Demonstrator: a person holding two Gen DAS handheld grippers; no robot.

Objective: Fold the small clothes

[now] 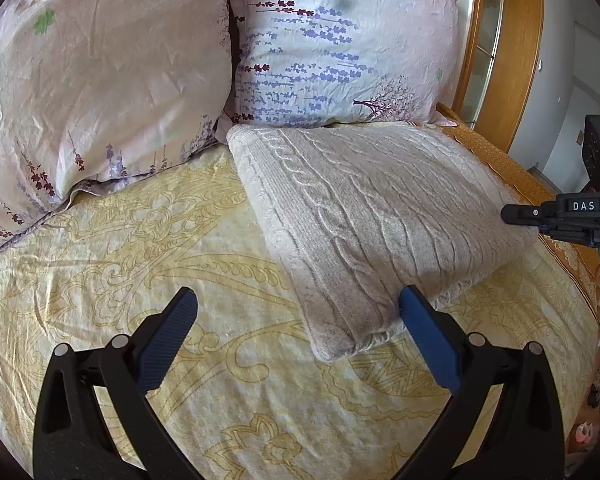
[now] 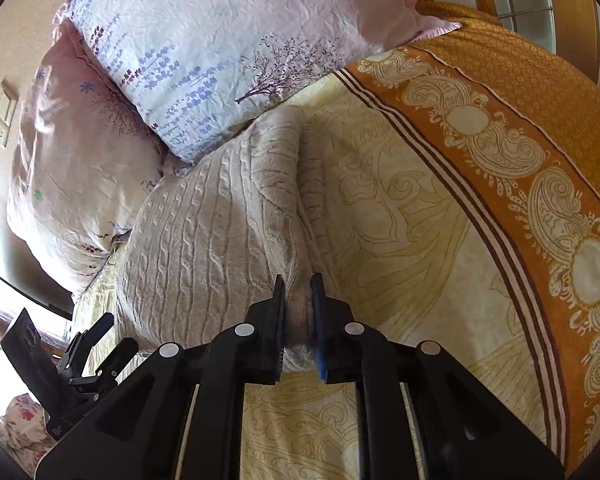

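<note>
Cream cable-knit sweater (image 1: pixel 364 216), folded into a thick, roughly square bundle. Lies flat on the yellow patterned bedspread (image 1: pixel 140 264), far edge touching the foot of the lavender-print pillow (image 1: pixel 332 48). Raised braids and ribs run along its top face. Nearest corner slightly rounded and fringed. On the right side, a fold of the edge (image 2: pixel 298 320) pinched up off the bedspread.

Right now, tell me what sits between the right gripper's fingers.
The right wrist view shows a pinched edge of the cable-knit sweater between the right gripper's fingers.
</note>
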